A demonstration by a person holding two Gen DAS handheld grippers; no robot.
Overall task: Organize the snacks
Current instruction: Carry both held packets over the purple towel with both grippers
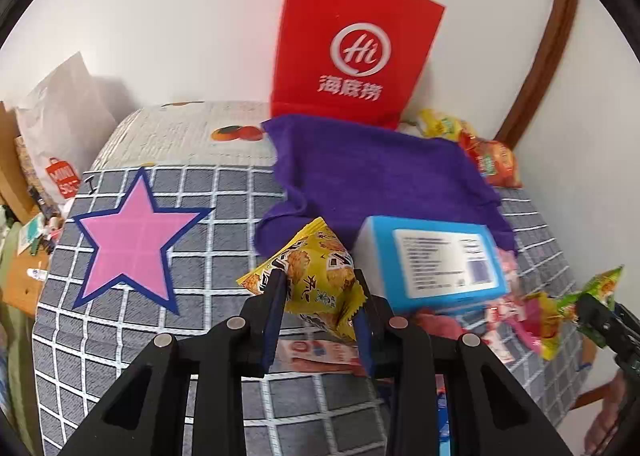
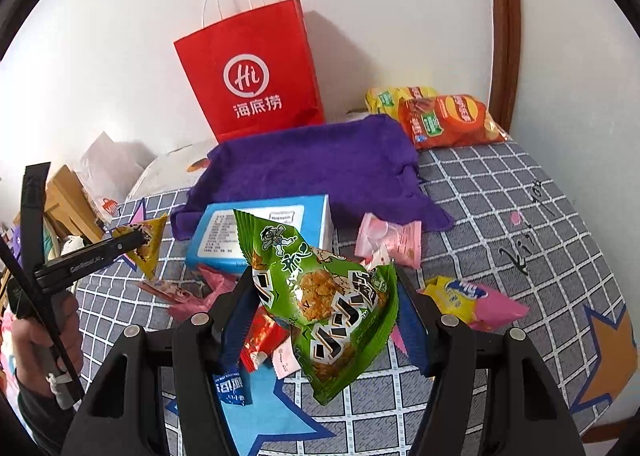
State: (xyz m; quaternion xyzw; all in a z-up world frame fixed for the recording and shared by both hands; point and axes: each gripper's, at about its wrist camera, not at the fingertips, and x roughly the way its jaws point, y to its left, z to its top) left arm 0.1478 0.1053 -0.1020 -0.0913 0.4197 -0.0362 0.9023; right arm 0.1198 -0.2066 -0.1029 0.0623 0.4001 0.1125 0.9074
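Both tongs grip packets lifted over the checked cloth (image 2: 500,192): left gripper (image 1: 320,288) clenches the yellow packet (image 1: 316,268), right gripper (image 2: 326,308) the green packet (image 2: 328,296). Carry each steadily toward the red bag (image 2: 256,72), far centre, avoiding crushing.

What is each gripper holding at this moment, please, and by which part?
Left gripper pinches the yellow packet at its lower body; right gripper pinches the green packet across its middle.

Yellow triangular snack packet (image 1: 316,276) sits raised off the bed, pinched at its lower edge. Green snack packet (image 2: 320,304), same print, hangs tilted, likewise held aloft. Pink packets (image 2: 394,240), a red sachet (image 2: 262,340) and orange crisp bag (image 2: 448,120) lie loose on the checked bedspread
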